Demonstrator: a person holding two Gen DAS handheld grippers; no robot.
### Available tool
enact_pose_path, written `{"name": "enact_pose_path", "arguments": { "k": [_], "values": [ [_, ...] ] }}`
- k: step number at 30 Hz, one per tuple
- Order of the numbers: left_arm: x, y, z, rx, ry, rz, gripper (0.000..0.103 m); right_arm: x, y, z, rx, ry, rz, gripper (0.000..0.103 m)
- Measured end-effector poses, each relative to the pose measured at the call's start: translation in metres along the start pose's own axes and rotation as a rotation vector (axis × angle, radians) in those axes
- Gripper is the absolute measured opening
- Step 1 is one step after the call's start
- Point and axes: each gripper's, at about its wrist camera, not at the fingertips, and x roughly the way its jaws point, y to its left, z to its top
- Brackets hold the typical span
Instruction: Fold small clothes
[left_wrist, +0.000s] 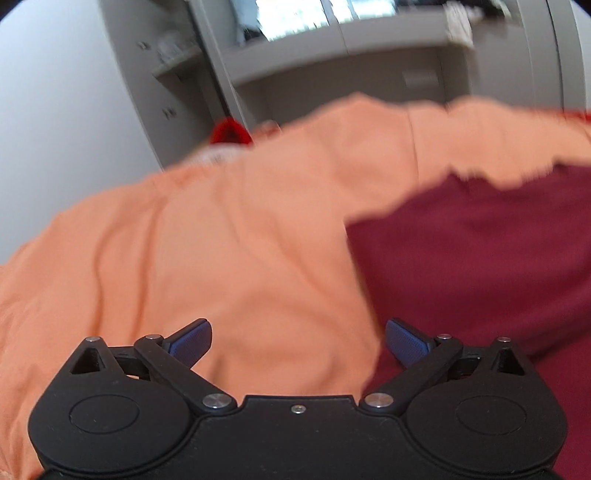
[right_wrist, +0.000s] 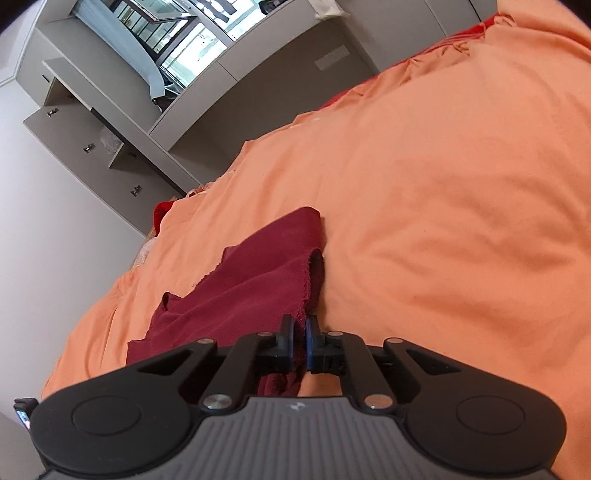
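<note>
A dark red garment (left_wrist: 480, 258) lies on an orange bed sheet (left_wrist: 221, 240). In the left wrist view it fills the right side, and my left gripper (left_wrist: 298, 341) is open and empty, just above the sheet at the garment's left edge. In the right wrist view my right gripper (right_wrist: 300, 341) is shut on an edge of the dark red garment (right_wrist: 258, 277), which trails away from the fingers in rumpled folds over the orange sheet (right_wrist: 443, 203).
Grey cupboards and drawers (right_wrist: 110, 140) stand beyond the bed, with a window (right_wrist: 177, 44) above. A bright red item (left_wrist: 227, 133) sits at the bed's far edge. A white wall (left_wrist: 66, 110) is on the left.
</note>
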Motion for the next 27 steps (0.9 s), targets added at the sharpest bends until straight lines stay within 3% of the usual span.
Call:
{"name": "enact_pose_path", "arguments": {
  "k": [7, 11, 12, 13, 15, 18, 19, 23, 24, 27],
  "values": [
    [0.002, -0.001, -0.009, 0.045, 0.045, -0.017, 0.1, -0.003, -0.005, -0.001, 0.005, -0.014, -0.041, 0.007],
    [-0.015, -0.001, -0.007, 0.067, 0.002, -0.009, 0.1, -0.017, -0.005, -0.001, 0.002, -0.041, -0.104, 0.01],
    [-0.022, 0.001, -0.005, 0.064, -0.012, 0.004, 0.1, -0.022, -0.004, -0.001, -0.001, -0.044, -0.107, 0.025],
    [-0.032, 0.006, -0.003, 0.057, -0.039, 0.016, 0.1, -0.027, 0.0, -0.001, -0.021, -0.048, -0.113, 0.047],
    [-0.063, 0.017, -0.003, 0.037, -0.131, 0.015, 0.101, -0.044, 0.018, -0.006, -0.111, -0.091, -0.149, 0.064],
    [-0.118, 0.034, -0.016, 0.001, -0.332, -0.072, 0.102, -0.075, 0.054, -0.022, -0.283, -0.145, -0.162, 0.077],
    [-0.133, 0.036, -0.022, 0.002, -0.358, -0.094, 0.102, -0.085, 0.066, -0.03, -0.317, -0.159, -0.153, 0.083],
    [-0.194, 0.032, -0.063, 0.049, -0.463, -0.165, 0.102, -0.127, 0.098, -0.078, -0.359, -0.193, -0.104, 0.089],
    [-0.207, 0.028, -0.078, 0.055, -0.481, -0.175, 0.102, -0.138, 0.102, -0.095, -0.357, -0.195, -0.092, 0.095],
    [-0.24, 0.011, -0.13, 0.141, -0.48, -0.21, 0.102, -0.162, 0.114, -0.153, -0.412, -0.17, -0.096, 0.099]
  ]
}}
